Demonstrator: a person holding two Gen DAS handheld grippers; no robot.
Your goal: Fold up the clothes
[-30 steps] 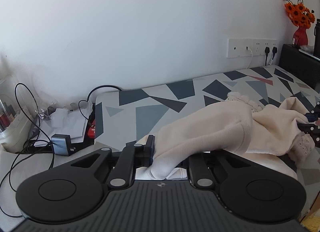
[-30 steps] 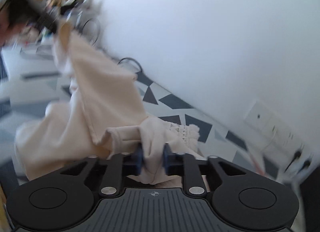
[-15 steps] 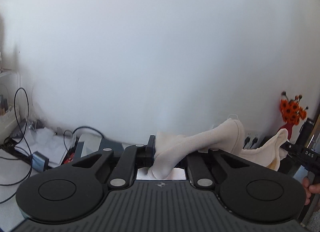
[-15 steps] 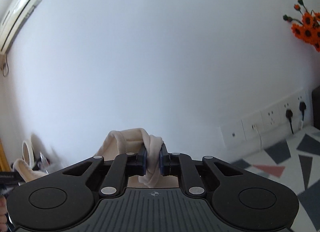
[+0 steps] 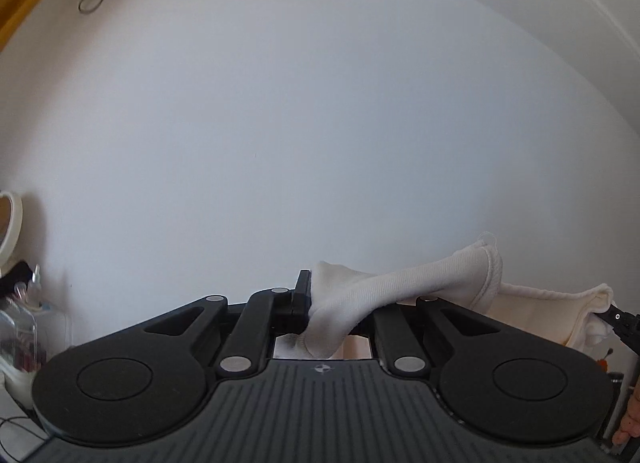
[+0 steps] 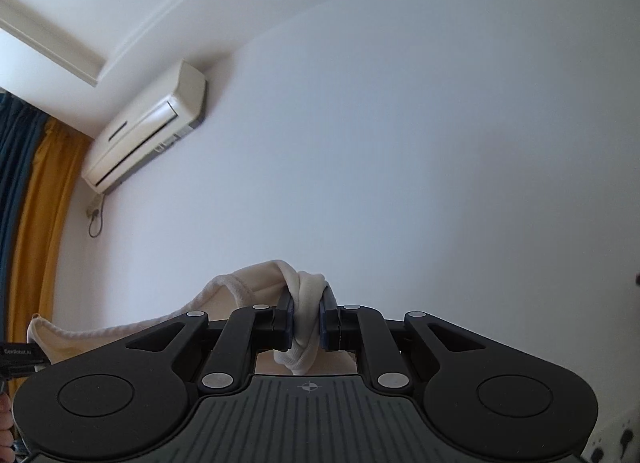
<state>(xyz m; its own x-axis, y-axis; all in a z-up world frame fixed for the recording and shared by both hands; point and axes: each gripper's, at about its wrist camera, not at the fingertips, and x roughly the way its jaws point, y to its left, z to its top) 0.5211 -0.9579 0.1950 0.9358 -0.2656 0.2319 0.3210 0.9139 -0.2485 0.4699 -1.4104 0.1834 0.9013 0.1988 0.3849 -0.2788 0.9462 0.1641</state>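
Observation:
A cream knitted garment hangs in the air between my two grippers, high in front of a white wall. My left gripper is shut on one bunched corner of it. From there the cloth runs right to the other gripper's tip at the frame's edge. In the right wrist view my right gripper is shut on a twisted fold of the garment, whose ribbed edge sags away to the left. The garment's lower part and the table are hidden below both views.
A wall air conditioner hangs high on the left, beside yellow and dark blue curtains. A round mirror and a clear organiser stand low at the left edge. A person's fingers show at the lower right.
Both grippers have risen with the garment and tilted upward. The patterned table, sockets and orange flowers have dropped out of view; wall and air conditioner now fill both views.

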